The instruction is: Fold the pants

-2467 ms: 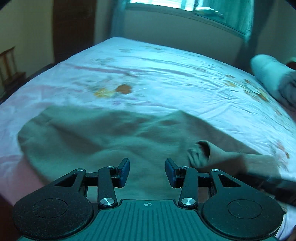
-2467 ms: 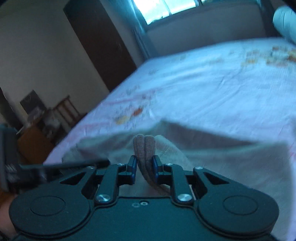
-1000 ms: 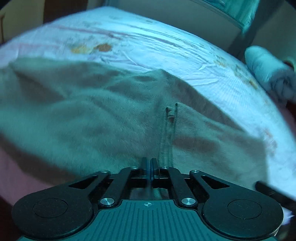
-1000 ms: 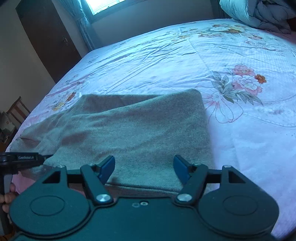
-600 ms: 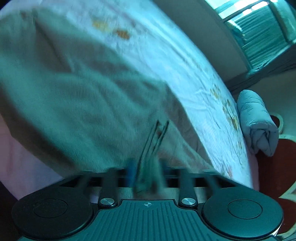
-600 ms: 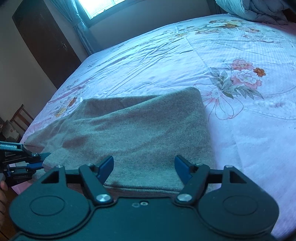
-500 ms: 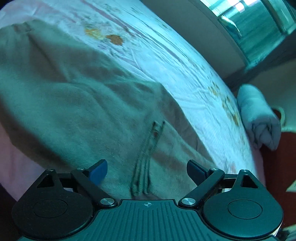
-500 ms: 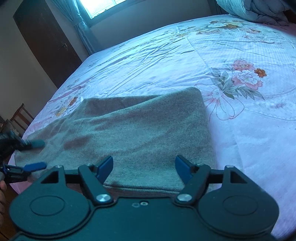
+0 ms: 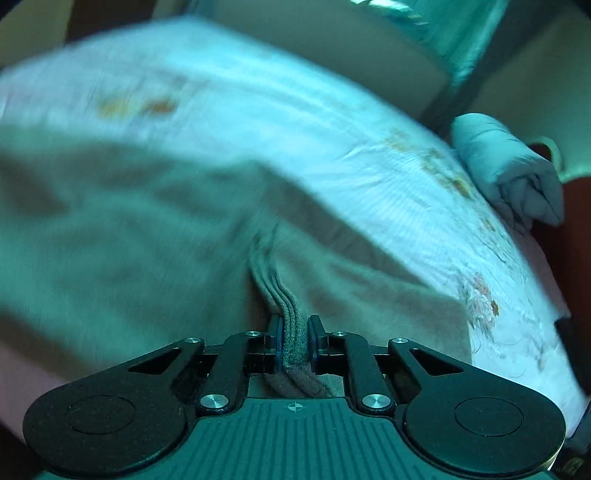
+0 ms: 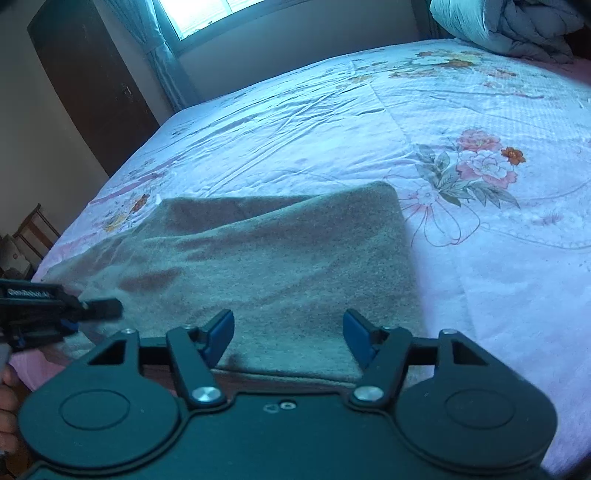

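Half a second back stood wide over the cloth; now left gripper (image 9: 294, 341) pinched on a ribbed bunch of the pants (image 9: 155, 236), several layers of edge stacked between the pads, view blurred. Right gripper (image 10: 288, 338) spread, jaws just narrowed a little, nothing between them, hovering over the near hem with pads not touching cloth. Pants lying folded and flat on the near part of the bed (image 10: 480, 277), long fold running leftward, square corner toward the floral print. Soft, thick, fleecy knit by the look: light, limp, likely to sag and drag if lifted from one point, not slippery, nothing fragile. Best taken at stacked edges or corners, all layers caught together, one hold at each end. Around: rolled duvet (image 10: 509, 26) well apart at the head of the bed, dark door (image 10: 92, 85) and window (image 10: 221, 14) beyond, chair (image 10: 35, 232) off the left edge. Sheet beyond the pants bare, nothing blocking a fold; only the two tools near each other at the left end.
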### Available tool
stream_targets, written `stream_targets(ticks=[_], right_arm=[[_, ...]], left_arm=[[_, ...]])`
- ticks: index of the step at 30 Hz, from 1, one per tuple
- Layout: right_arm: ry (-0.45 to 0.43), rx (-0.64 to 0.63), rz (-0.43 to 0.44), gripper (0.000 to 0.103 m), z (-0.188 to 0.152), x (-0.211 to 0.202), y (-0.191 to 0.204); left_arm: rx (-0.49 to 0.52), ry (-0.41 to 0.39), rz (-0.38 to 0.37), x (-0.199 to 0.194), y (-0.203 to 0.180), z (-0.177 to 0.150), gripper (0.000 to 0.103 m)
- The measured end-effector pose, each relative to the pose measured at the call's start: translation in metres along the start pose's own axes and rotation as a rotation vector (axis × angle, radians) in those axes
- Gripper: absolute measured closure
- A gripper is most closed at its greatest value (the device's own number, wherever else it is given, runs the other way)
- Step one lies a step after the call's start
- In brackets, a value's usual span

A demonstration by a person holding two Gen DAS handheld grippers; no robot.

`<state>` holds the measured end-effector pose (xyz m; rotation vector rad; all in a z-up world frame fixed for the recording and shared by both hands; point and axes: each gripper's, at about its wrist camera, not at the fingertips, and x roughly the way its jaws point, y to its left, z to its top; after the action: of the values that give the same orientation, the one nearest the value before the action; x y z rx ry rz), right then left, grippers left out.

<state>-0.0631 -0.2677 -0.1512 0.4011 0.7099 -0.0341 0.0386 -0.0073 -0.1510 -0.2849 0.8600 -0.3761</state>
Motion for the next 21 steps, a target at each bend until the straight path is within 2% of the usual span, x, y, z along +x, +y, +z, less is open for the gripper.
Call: stream_targets(ticks=[2, 4, 8, 10, 12, 14, 17, 18, 20, 21], right_arm=[[-0.002, 0.011, 0.005, 0.046, 0.0, 0.0, -0.001], [0.001, 0.007, 0.008, 0.046, 0.001, 0.0, 0.0], [0.026, -0.041, 0.011, 0.045, 0.001, 0.003, 0.006], [0.045, -0.057, 0.018, 0.045, 0.0, 0.005, 0.007], [0.056, -0.08, 0.022, 0.045, -0.001, 0.006, 0.009], [0.058, -0.098, 0.015, 0.045, 0.001, 0.004, 0.012], [0.031, -0.048, 0.055, 0.047, 0.008, -0.001, 0.016], [0.033, -0.045, 0.072, 0.049, 0.01, 0.001, 0.02], [0.037, -0.083, 0.094, 0.062, 0.014, 0.006, 0.034], [0.036, -0.115, 0.103, 0.066, 0.015, 0.009, 0.043]], left_arm=[[0.043, -0.045, 0.011, -0.004, -0.003, 0.009, 0.09], [0.051, -0.052, 0.015, -0.003, 0.0, 0.017, 0.09], [0.018, 0.036, 0.068, 0.011, 0.024, -0.006, 0.09], [0.007, 0.035, 0.064, 0.014, 0.031, -0.019, 0.09], [-0.001, 0.046, 0.065, 0.014, 0.028, -0.013, 0.09], [-0.041, 0.044, 0.028, 0.009, 0.028, -0.003, 0.09], [-0.104, 0.017, 0.009, -0.009, 0.036, 0.006, 0.09], [-0.136, 0.01, 0.007, -0.017, 0.043, 0.008, 0.088], [-0.218, -0.005, 0.035, -0.031, 0.064, 0.01, 0.074], [-0.264, -0.019, 0.055, -0.038, 0.078, 0.009, 0.058]])
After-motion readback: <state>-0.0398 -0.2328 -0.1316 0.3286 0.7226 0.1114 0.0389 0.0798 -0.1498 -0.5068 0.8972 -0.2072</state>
